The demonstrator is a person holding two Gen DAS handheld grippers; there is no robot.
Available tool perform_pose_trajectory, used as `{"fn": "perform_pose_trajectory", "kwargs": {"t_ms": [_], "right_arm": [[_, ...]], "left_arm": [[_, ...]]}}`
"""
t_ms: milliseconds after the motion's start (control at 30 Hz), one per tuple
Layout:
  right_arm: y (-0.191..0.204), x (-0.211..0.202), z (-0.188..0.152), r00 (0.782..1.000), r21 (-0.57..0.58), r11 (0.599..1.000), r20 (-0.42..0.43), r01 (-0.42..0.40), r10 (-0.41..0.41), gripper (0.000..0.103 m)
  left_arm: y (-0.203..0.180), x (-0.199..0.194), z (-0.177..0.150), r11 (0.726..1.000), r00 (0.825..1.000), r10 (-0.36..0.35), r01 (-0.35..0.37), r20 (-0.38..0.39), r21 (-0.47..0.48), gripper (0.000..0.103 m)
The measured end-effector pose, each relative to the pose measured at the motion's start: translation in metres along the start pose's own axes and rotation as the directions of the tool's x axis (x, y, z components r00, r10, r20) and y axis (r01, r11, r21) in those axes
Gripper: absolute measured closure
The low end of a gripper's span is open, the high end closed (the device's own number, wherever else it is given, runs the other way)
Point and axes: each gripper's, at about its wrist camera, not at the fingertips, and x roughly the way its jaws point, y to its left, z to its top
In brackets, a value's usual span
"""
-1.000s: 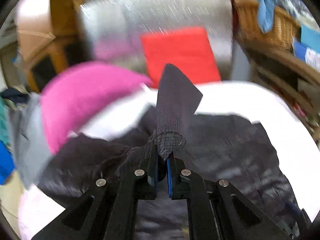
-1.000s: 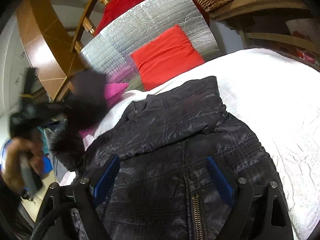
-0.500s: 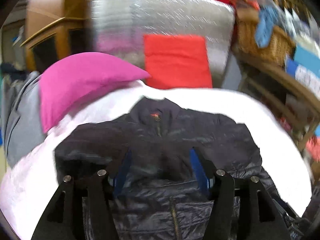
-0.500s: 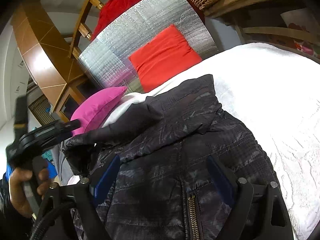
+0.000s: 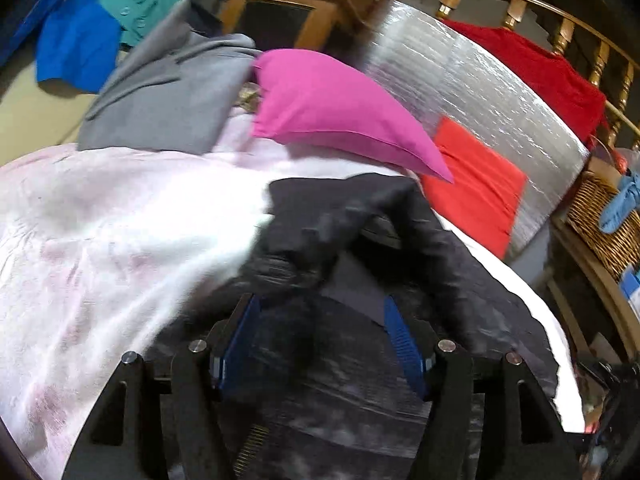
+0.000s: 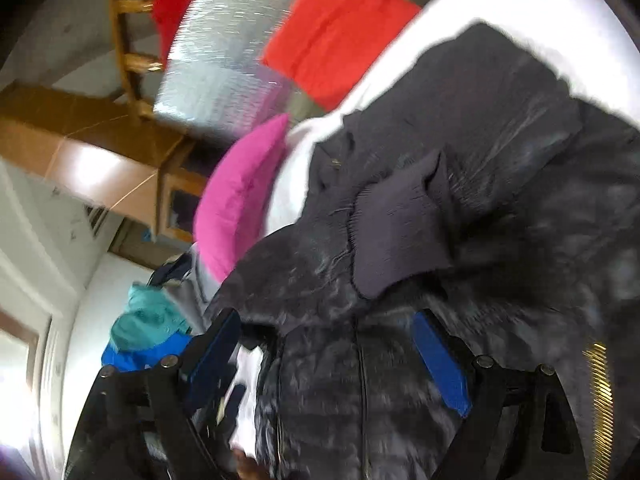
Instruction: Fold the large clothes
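My 2 grippers, left point(image 5: 322, 342) and right point(image 6: 340, 354), hang spread wide and empty. The black jacket point(image 6: 500, 208) lies directly beneath and ahead on the white bedspread point(image 5: 120, 240), its sleeve cuff point(image 6: 400, 236) folded across, so I'm free to regrasp.

A home bedroom: white bedspread point(image 5: 120, 240), pink pillow point(image 5: 336, 108), wooden headboard point(image 5: 560, 24).

Black quilted jacket point(image 5: 360, 264) with dark grey ribbed cuff point(image 6: 400, 236), gold zipper point(image 6: 598, 392), magenta pillow point(image 5: 332, 112), orange-red cushion point(image 5: 476, 184), silver foil panel point(image 5: 460, 76), white-pink bedspread point(image 5: 112, 240), blue gripper pads point(image 5: 402, 340)
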Motion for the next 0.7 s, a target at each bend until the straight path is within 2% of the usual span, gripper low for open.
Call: {"fn": "perform_pose_trajectory", "kwargs": {"t_ms": [33,100,200,267,333,433,500,533,600,633,667,700], "right_arm": [[-0.003,0.007,0.002,1.000,0.028,1.000,-0.001,0.012,-0.012,0.015],[-0.008,0.017,0.008,0.999,0.071,0.997,0.018,0.032,-0.034,0.025],[-0.011,0.026,0.015,0.996,0.099,0.992,0.037,0.080,-0.084,0.043],[-0.009,0.030,0.018,0.986,0.095,0.983,0.027,0.159,-0.163,0.079],[0.008,0.028,0.019,0.977,0.014,0.978,0.046,0.209,-0.210,0.086],[0.054,0.018,0.022,0.955,-0.172,0.941,0.120,0.290,-0.272,0.089],[0.092,0.011,0.025,0.935,-0.304,0.888,0.193,0.344,-0.296,0.089],[0.116,0.006,0.027,0.921,-0.381,0.844,0.248,0.377,-0.299,0.090],[0.144,-0.002,0.032,0.895,-0.463,0.775,0.334,0.430,-0.296,0.090],[0.156,-0.007,0.033,0.874,-0.497,0.732,0.387,0.466,-0.294,0.090],[0.166,-0.011,0.035,0.842,-0.529,0.671,0.449,0.519,-0.297,0.090],[0.167,-0.013,0.037,0.826,-0.540,0.641,0.475,0.545,-0.303,0.090]], "left_arm": [[0.003,0.002,0.002,1.000,1.000,-0.009,0.009,-0.015,-0.023,0.037],[0.009,0.004,0.008,0.997,0.999,-0.050,0.049,-0.012,-0.061,0.037],[0.019,0.001,0.016,0.993,0.998,-0.060,0.060,0.003,-0.103,0.037],[0.030,0.003,0.017,0.986,0.998,-0.066,0.064,-0.007,-0.152,0.037],[0.040,0.004,0.018,0.980,0.997,-0.068,0.063,-0.019,-0.189,0.037],[0.054,0.008,0.020,0.965,0.996,-0.075,0.063,-0.040,-0.255,0.037],[0.058,0.008,0.021,0.957,0.995,-0.083,0.066,-0.048,-0.282,0.037],[0.059,0.008,0.020,0.955,0.995,-0.085,0.067,-0.051,-0.288,0.037],[0.062,0.010,0.019,0.952,0.995,-0.084,0.064,-0.056,-0.300,0.037],[0.064,0.011,0.019,0.951,0.995,-0.082,0.061,-0.057,-0.305,0.037],[0.064,0.012,0.019,0.949,0.995,-0.081,0.059,-0.060,-0.309,0.037],[0.065,0.013,0.019,0.948,0.995,-0.082,0.058,-0.063,-0.311,0.037]]}}
